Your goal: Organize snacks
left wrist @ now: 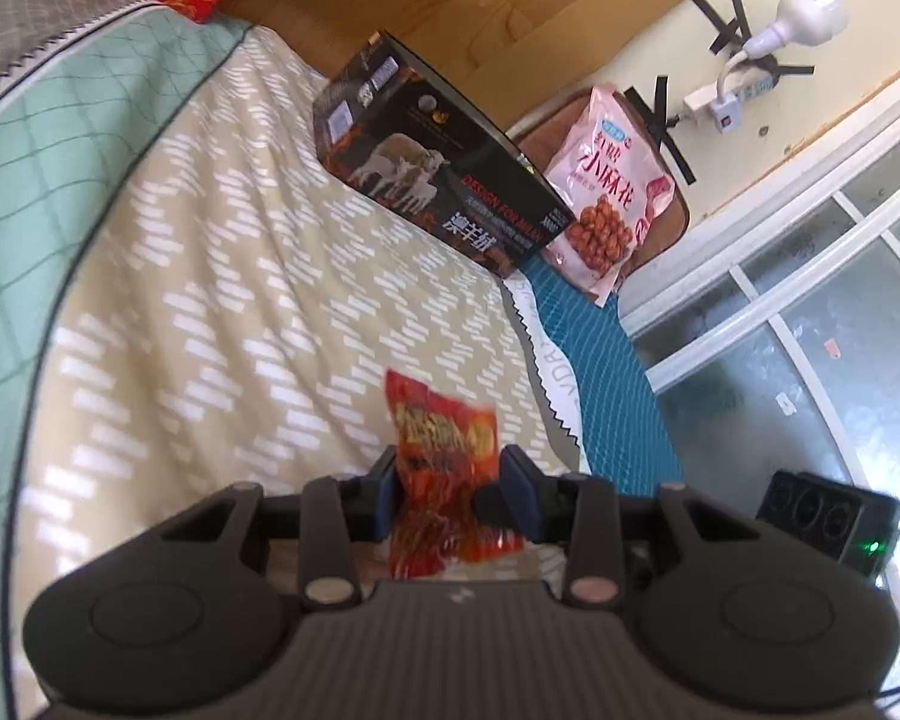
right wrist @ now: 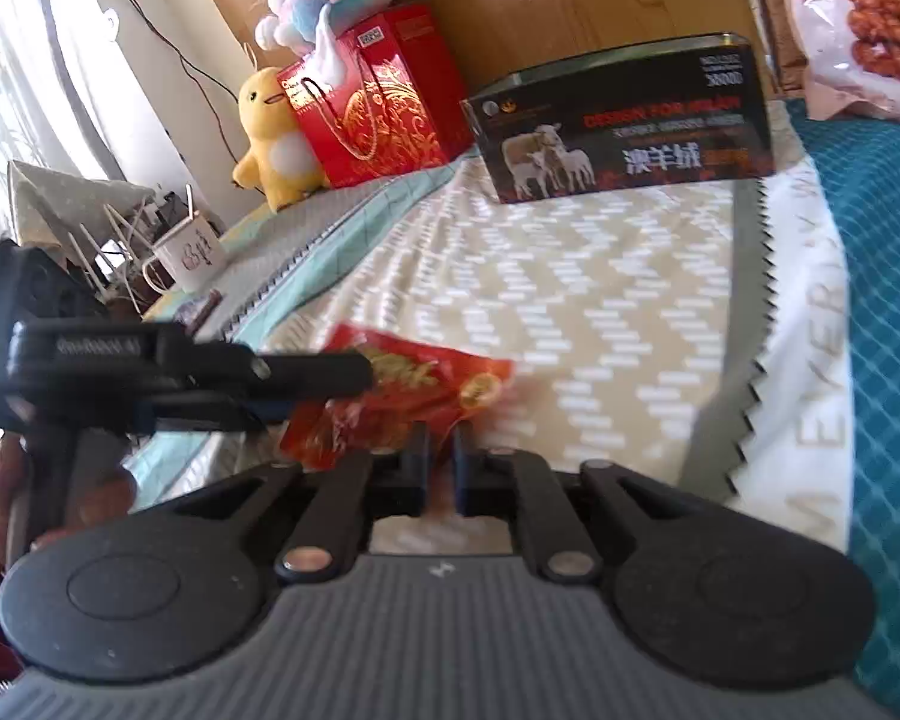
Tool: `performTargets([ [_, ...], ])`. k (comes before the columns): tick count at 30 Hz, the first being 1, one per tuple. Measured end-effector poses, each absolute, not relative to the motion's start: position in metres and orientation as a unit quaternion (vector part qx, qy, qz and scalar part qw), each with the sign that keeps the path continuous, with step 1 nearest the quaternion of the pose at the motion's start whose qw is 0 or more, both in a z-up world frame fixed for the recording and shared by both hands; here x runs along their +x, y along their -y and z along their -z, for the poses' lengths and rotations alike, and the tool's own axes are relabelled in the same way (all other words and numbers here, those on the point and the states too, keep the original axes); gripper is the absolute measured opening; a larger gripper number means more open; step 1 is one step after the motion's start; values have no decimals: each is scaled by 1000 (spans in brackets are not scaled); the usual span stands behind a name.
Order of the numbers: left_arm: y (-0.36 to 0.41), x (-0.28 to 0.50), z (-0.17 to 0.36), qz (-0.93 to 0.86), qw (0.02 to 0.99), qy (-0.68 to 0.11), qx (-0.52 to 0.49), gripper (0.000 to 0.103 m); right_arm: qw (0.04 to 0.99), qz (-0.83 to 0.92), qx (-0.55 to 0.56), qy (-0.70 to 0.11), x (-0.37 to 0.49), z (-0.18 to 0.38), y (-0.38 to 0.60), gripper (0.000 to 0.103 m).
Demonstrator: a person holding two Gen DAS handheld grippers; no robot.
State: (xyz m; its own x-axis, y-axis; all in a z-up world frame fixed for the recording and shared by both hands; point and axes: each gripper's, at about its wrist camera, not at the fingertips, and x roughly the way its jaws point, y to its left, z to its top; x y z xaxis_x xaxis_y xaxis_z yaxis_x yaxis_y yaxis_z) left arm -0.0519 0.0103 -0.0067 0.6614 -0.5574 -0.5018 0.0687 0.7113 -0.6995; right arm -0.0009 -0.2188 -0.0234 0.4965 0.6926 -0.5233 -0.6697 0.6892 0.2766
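Left tongs (left wrist: 450, 495) grasp a red snack packet (left wrist: 444, 462) between both pads, just above the bed (left wrist: 210, 300). Right tongs (right wrist: 441, 468) are clenched on the same packet's edge. A black box (left wrist: 438, 180) stands farther back; a pink snack bag (left wrist: 606, 192) lies beside it.

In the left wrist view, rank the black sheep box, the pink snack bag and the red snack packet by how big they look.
1. black sheep box
2. pink snack bag
3. red snack packet

The packet is nearest the camera, so it is likely smaller still.
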Motion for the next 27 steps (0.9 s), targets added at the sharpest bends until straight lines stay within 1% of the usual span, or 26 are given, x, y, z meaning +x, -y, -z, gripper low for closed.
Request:
performTargets([
  [4, -4, -36, -4, 187, 859, -360, -313, 34, 876, -388, 12, -287, 12, 11, 218, 9],
  [7, -2, -21, -14, 191, 864, -354, -303, 34, 880, -390, 21, -271, 21, 3, 224, 6],
  [12, 5, 14, -43, 194, 884, -335, -264, 34, 890, -390, 18, -235, 37, -14, 222, 6],
  [16, 8, 60, -73, 189, 905, -311, -221, 34, 902, -386, 23, -194, 66, -40, 215, 6],
  [20, 5, 121, -99, 175, 922, -291, -186, 35, 916, -373, 1, -148, 107, -66, 193, 6],
  [23, 2, 161, -96, 155, 924, -301, -179, 36, 923, -357, -14, -140, 137, -65, 180, 6],
  [27, 8, 185, -80, 127, 929, -316, -144, 38, 927, -340, -4, -157, 164, -48, 176, 6],
])
